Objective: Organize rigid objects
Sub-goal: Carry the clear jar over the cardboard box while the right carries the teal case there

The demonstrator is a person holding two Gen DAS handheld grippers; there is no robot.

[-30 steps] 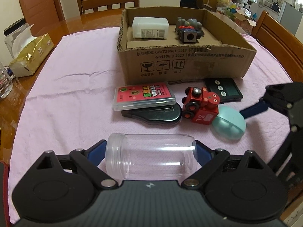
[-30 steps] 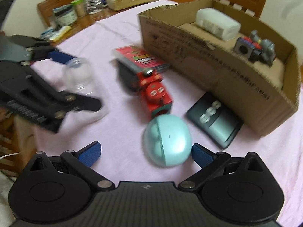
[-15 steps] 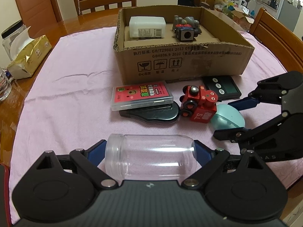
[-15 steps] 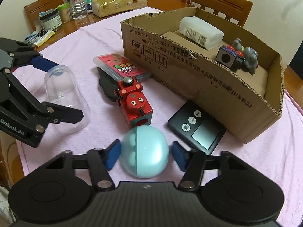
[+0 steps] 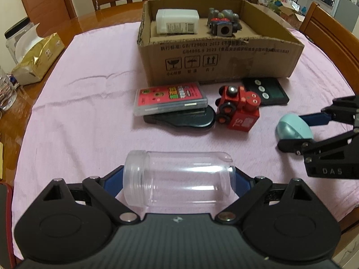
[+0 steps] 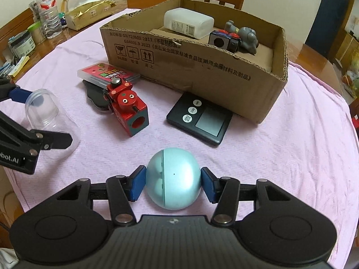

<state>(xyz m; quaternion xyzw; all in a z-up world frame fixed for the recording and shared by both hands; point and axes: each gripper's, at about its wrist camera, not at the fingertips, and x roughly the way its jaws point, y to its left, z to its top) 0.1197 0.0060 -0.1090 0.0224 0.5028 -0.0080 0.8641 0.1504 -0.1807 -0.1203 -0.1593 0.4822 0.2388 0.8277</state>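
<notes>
My left gripper (image 5: 178,179) is shut on a clear plastic jar (image 5: 179,179) that lies sideways between its blue pads, just above the pink cloth. My right gripper (image 6: 173,182) is shut on a round pale-blue case (image 6: 174,180), both pads pressing its sides. That blue case (image 5: 294,129) and the right gripper's fingers (image 5: 314,118) show at the right of the left wrist view. The jar (image 6: 42,114) and the left gripper sit at the left of the right wrist view. A cardboard box (image 5: 219,51) behind holds a white container (image 5: 177,21) and a grey toy (image 5: 222,23).
On the pink cloth (image 5: 89,94) lie a red card case (image 5: 170,97) on a black oval item (image 5: 179,118), a red toy train (image 5: 237,109) and a black timer (image 5: 264,90). A gold packet (image 5: 38,60), bottles (image 6: 48,11) and chairs ring the table.
My right gripper has closed onto the blue case, which stood loose between wide jaws a second ago. It swung and drew away from the toy train. The left gripper kept still with the jar.
</notes>
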